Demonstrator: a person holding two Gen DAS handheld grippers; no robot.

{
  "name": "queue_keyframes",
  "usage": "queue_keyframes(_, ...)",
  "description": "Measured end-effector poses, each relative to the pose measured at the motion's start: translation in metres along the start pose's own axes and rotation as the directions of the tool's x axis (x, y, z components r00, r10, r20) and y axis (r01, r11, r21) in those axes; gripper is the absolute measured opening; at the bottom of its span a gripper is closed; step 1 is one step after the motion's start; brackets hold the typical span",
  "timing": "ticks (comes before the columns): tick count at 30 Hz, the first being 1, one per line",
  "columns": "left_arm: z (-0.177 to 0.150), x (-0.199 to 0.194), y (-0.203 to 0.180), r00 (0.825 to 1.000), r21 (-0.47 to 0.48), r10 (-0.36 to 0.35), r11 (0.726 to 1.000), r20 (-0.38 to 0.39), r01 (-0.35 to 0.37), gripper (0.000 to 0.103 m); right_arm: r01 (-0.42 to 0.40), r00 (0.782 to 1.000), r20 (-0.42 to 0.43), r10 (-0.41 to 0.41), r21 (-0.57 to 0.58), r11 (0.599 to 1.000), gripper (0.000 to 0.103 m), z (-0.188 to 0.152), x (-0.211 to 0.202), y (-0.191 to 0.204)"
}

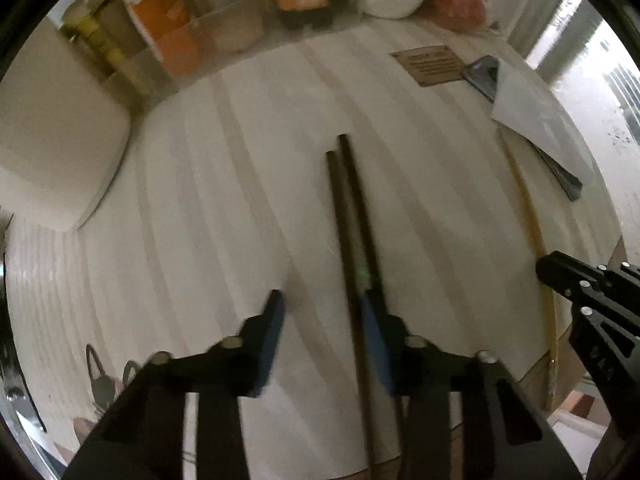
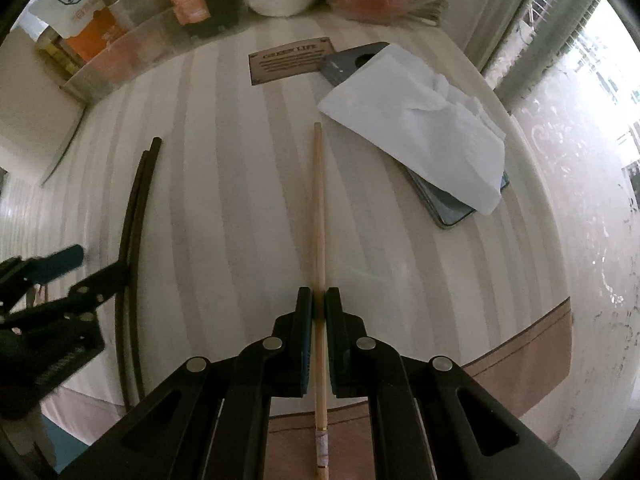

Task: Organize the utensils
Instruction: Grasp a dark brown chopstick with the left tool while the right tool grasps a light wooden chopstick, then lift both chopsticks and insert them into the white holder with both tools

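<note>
Pickup step: right gripper (image 2: 319, 300) clamped on light chopstick (image 2: 319, 200) at table (image 2: 240, 200) front edge; left gripper (image 1: 320, 320) seemingly part-open beside dark chopsticks (image 1: 352, 220), blurred. Next: lift, pair.

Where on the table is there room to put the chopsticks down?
Bare striped tabletop lies between the dark chopsticks and the light chopstick. More lies between the dark pair and the white box. It is crowded along the far edge by the clear bin, and at the tissue covering the phone.
</note>
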State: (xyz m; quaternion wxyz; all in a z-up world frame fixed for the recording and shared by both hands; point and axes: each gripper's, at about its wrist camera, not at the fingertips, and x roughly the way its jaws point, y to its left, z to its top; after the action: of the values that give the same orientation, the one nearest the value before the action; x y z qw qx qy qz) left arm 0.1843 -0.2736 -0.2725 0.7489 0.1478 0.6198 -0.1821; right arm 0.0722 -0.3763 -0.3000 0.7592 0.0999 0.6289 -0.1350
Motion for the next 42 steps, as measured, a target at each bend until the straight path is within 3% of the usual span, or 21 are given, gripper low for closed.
queue_keyframes(2, 0.002, -0.001, -0.002, 1.0, 0.007, 0.0, 1.0, 0.005, 0.0, 0.005, 0.003, 1.0, 0.0, -0.003, -0.005, 1.0, 0.007, 0.004, 0.0, 0.001)
queue_keyframes(5, 0.002, -0.002, 0.004, 1.0, -0.017, 0.027, 1.0, 0.01, -0.027, 0.004, -0.012, 1.0, 0.007, 0.012, -0.004, 1.0, 0.007, 0.002, -0.003, -0.002)
queue_keyframes(13, -0.017, -0.018, 0.084, 0.996, -0.174, 0.086, 0.981, 0.007, -0.084, 0.004, -0.147, 0.988, 0.045, 0.145, 0.034, 0.989, 0.007, 0.016, -0.008, -0.004)
queue_keyframes(21, -0.043, -0.064, 0.153, 0.991, -0.307, 0.116, 0.948, 0.073, -0.089, 0.004, -0.301, 0.945, 0.131, 0.299, -0.001, 0.954, 0.006, 0.025, -0.056, 0.051)
queue_keyframes(27, -0.047, -0.11, 0.197, 0.974, -0.361, 0.12, 0.931, 0.19, -0.044, 0.004, -0.398, 0.899, 0.179, 0.398, -0.043, 0.917, 0.007, 0.041, -0.085, 0.106)
queue_keyframes(30, -0.048, -0.145, 0.213, 0.956, -0.38, 0.127, 0.925, 0.264, -0.018, 0.004, -0.437, 0.873, 0.211, 0.44, -0.064, 0.897, 0.006, 0.048, -0.106, 0.13)
queue_keyframes(34, -0.042, -0.193, 0.238, 0.918, -0.398, 0.143, 0.917, 0.369, 0.017, 0.004, -0.478, 0.83, 0.27, 0.489, -0.11, 0.871, 0.006, 0.066, -0.14, 0.156)
queue_keyframes(42, -0.011, -0.284, 0.266, 0.811, -0.397, 0.168, 0.914, 0.561, 0.085, 0.003, -0.524, 0.728, 0.393, 0.562, -0.209, 0.826, 0.006, 0.114, -0.212, 0.196)
